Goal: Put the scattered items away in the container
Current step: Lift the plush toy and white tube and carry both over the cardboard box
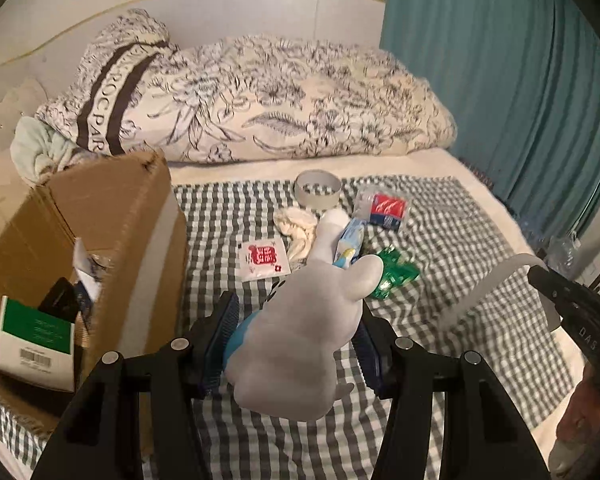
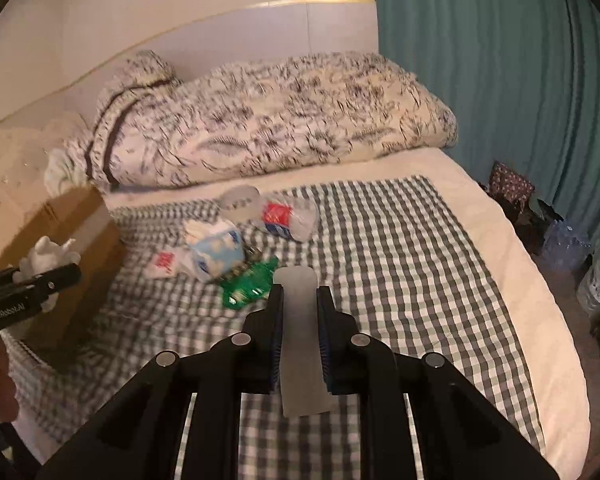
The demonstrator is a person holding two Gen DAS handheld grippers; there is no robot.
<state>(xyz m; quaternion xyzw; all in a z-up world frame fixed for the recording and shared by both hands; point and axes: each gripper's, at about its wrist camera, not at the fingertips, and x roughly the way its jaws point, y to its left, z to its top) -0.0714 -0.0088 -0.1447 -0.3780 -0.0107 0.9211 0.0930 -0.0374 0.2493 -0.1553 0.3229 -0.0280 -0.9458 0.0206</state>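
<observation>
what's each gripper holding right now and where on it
The left gripper clamps a white plush rabbit across its body. The right gripper is shut on a flat pale strip, gripped around its middle.

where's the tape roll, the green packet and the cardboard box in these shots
tape roll (image 1: 317,193): left wrist view, on its near outer wall
green packet (image 1: 392,276): left wrist view, middle of the wrapper
cardboard box (image 1: 112,216): left wrist view, on its brown side panel
</observation>
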